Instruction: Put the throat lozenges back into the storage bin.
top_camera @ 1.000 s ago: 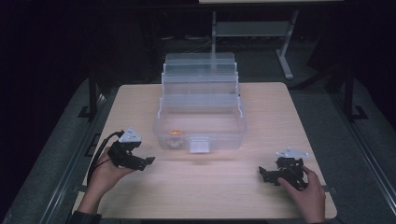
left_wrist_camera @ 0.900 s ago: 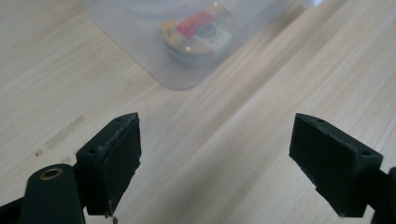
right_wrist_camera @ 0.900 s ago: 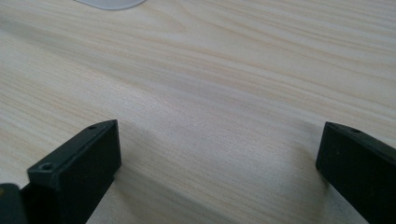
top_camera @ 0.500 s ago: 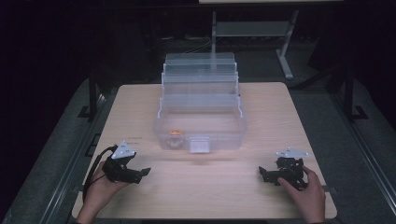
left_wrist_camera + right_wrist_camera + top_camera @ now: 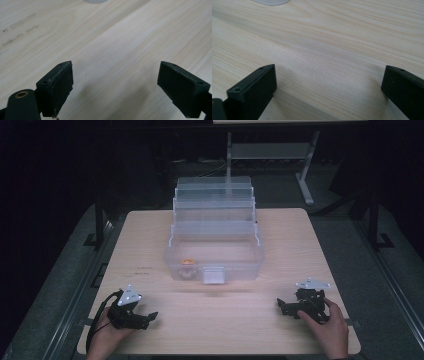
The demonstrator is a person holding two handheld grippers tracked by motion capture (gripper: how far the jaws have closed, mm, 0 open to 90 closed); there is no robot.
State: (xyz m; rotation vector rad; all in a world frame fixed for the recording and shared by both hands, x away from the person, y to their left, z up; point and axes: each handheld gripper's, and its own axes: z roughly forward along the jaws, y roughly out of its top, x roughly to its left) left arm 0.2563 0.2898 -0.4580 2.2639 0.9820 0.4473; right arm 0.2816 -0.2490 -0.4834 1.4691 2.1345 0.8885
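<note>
Grippers are held low near the table's (image 5: pixel 150 250) front corners, the left gripper (image 5: pixel 150 318) and the right gripper (image 5: pixel 281 305) both with jaws spread wide and nothing between them. A clear tiered box (image 5: pixel 215 251) stands open at mid-table, a small orange piece (image 5: pixel 188 262) in its bottom tray. The tray should probably be approached slowly from above, its thin walls left unbumped.

A pale wooden table (image 5: pixel 150 245) is set on a dark grey floor (image 5: pixel 55 285), and a grey metal stand (image 5: pixel 270 151) is seen behind it
</note>
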